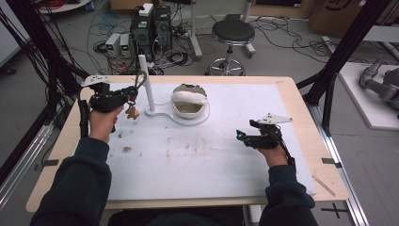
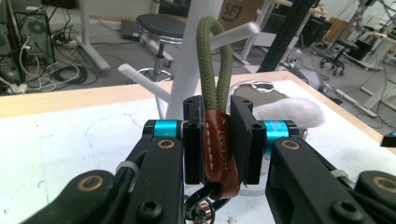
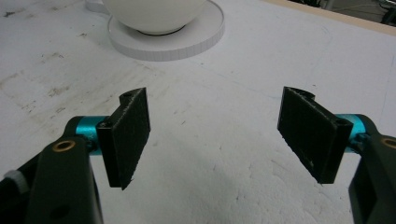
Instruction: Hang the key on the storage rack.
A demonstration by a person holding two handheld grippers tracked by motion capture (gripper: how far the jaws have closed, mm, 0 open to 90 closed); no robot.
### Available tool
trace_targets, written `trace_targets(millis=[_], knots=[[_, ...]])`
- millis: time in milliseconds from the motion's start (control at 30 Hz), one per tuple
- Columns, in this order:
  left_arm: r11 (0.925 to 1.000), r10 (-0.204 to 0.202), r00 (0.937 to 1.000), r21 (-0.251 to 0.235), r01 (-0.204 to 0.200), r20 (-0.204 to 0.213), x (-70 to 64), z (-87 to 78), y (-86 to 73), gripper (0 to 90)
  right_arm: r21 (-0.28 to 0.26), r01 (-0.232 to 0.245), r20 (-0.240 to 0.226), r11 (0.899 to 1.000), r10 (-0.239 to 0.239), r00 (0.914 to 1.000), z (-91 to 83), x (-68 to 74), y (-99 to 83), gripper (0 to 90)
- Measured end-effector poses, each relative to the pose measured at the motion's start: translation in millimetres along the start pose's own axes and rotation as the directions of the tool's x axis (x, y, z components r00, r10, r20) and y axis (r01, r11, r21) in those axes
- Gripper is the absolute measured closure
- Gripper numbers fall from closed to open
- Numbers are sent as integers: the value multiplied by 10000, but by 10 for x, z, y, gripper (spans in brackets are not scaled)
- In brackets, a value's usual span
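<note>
Right now we have the left gripper (image 2: 217, 142) clenched on the brown leather tab (image 2: 219, 149) of a keychain, with its olive cord loop (image 2: 214, 65) standing up out of the jaws and a metal ring (image 2: 204, 212) hanging below them. In the high view the left gripper (image 1: 133, 93) holds this keychain (image 1: 132, 106) in the air just beside the white peg stand (image 1: 146, 84), at about the height of its side pegs, with a small charm (image 1: 132, 112) dangling under it. The step in hand, as we judge it, is hanging the loop on one of those pegs (image 2: 236, 33). To do it well we keep the loop open and facing the peg tip, bring it over the tip rather than against the post, and slide it well down the peg before we let the jaws part; a pull on the thin stand could tip it, so we move gently. The right gripper (image 1: 246, 136) rests low over the white worktop (image 1: 188, 165), well apart from the stand, its jaws spread wide and holding nothing. We could bring it to steady the stand's round base (image 3: 164, 39), where a white bowl (image 1: 189, 102) sits.
</note>
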State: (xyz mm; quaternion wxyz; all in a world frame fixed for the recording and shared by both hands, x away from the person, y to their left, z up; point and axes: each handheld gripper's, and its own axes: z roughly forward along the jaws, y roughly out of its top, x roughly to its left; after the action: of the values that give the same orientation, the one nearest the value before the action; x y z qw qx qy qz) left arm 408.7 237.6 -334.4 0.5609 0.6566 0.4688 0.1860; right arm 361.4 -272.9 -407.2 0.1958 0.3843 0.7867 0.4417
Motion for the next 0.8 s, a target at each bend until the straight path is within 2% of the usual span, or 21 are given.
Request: trace_targets(millis=[67, 200, 400, 600, 667, 733, 800], knots=[[10000, 12, 10000, 80, -12, -53, 1, 34, -12, 755, 27, -18, 4, 10000, 18, 10000, -2, 5, 1, 256], [9990, 302, 9992, 332, -293, -249, -4, 88, -37, 754, 21, -23, -2, 10000, 23, 10000, -2, 6, 1, 256], [9982, 578, 9983, 183, -578, 25, -3, 84, -112, 722, -32, 6, -10, 10000, -6, 10000, -12, 2, 0, 256], [9991, 365, 9991, -234, -361, 201, 66, -41, -311, 500, -44, 21, 8, 10000, -21, 10000, -23, 0, -3, 256], [9988, 341, 9992, -357, -334, 196, 78, -93, -378, 390, -30, 71, 9, 10000, -71, 10000, -22, 0, -3, 256], [9983, 418, 9990, -421, -411, 147, 86, -138, -445, 266, -39, 82, 0, 10000, -82, 10000, -19, 7, 0, 256], [9960, 681, 9977, -572, -679, 19, 94, -180, -517, 204, -37, 101, -12, 9999, -101, 9999, -15, 9, 1, 256]])
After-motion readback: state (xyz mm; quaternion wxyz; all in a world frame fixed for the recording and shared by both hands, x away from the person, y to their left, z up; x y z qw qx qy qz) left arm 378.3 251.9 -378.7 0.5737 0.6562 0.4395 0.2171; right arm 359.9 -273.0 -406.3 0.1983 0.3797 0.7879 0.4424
